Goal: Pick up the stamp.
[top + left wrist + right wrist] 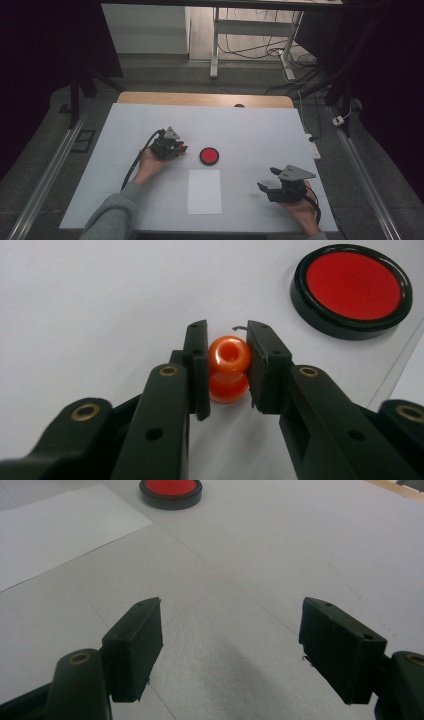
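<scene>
While the white table (260,130) is stretching across most of the high view, everything else is sitting on it or hovering just over it. Lying at about 6 o'clock from the table's middle is a white sheet of paper (204,191), flat, with its long edges running toward the person. At 12 o'clock from that sheet, just beyond its far edge, a round black-rimmed red dish (209,156) is resting on the table; it is also showing in the left gripper view (353,287) at about 1 o'clock from the jaws, and in the right gripper view (170,490) far off at about 11 o'clock. The right gripper (271,181) is being held at 3 o'clock from the paper, well apart from the dish, and in its own view (231,635) its jaws are standing wide apart with nothing but bare table between them. The left gripper (183,148) is sitting at 9 o'clock from the dish, near it, and in its own view (225,365) its jaws are pressing from both sides on a small glossy orange bead (228,367). That bead, with a hole facing the camera, is resting on the table between the pads, and in the high view it is showing as a small orange speck (183,148) at the gripper's tip.
</scene>
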